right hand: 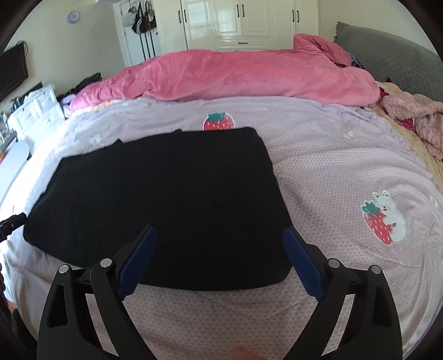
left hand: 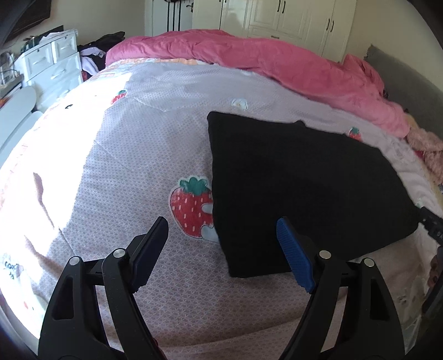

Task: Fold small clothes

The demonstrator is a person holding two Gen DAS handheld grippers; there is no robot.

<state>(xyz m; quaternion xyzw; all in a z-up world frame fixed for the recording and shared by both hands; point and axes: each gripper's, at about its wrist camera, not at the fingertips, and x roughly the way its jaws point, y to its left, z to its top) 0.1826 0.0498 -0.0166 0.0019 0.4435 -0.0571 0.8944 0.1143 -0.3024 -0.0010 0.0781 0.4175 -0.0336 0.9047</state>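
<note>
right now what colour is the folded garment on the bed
Plain black folded garment, no visible pattern, lying on the lilac strawberry-print bedsheet. It shows best in the right wrist view.

A bed with a lilac strawberry-print sheet fills the frame; a pink duvet lies bunched along its far side; cream wardrobes stand top centre; white drawers upper left; sunlight falls at left.

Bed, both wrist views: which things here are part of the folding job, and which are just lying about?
Part of the job:
black garment, lying flat in a folded rectangle
left gripper, jaws open
right gripper, jaws open
lilac strawberry bedspread, the work surface

Lying about:
pink duvet
fuzzy pink clothing
white drawers
wardrobe
</note>
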